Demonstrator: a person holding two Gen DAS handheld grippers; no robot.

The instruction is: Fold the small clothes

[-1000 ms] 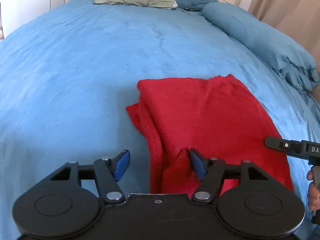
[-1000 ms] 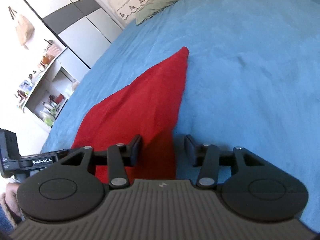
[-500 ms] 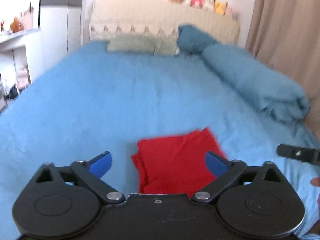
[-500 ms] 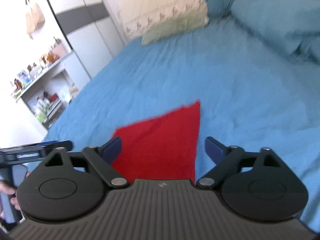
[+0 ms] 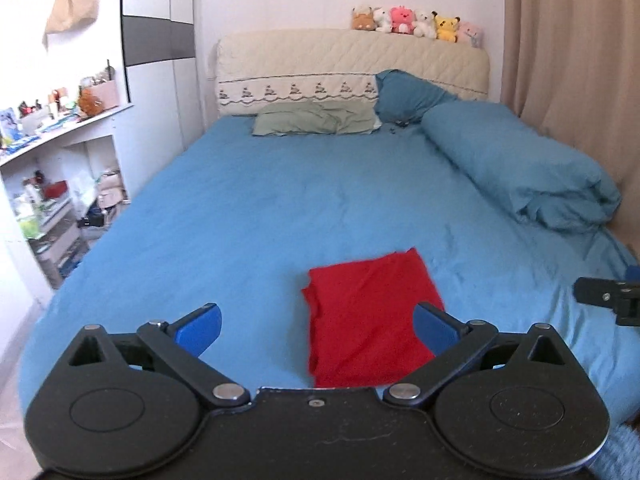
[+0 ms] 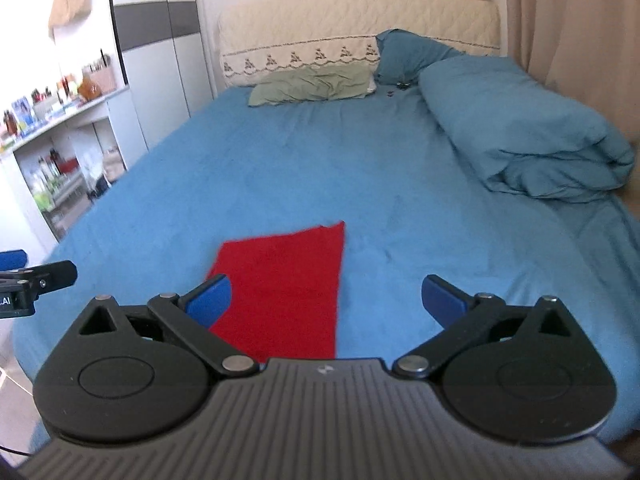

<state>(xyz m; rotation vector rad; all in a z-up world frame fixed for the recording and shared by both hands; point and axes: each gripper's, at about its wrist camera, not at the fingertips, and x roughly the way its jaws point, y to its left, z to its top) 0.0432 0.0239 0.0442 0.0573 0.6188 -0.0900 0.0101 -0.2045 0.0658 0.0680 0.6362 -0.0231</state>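
Note:
A folded red garment lies flat on the blue bedsheet near the bed's front edge; it also shows in the right wrist view. My left gripper is open and empty, held back above the garment's near end. My right gripper is open and empty, held back above the garment's right edge. The right gripper's tip shows at the far right of the left wrist view, and the left gripper's tip at the far left of the right wrist view.
A rolled blue duvet lies along the bed's right side. A green pillow and a blue pillow lie at the padded headboard. Cluttered white shelves stand left of the bed. A beige curtain hangs at right.
Both grippers have opened wide, let go of the red garment and pulled back and up from it. The garment now lies folded on the sheet.

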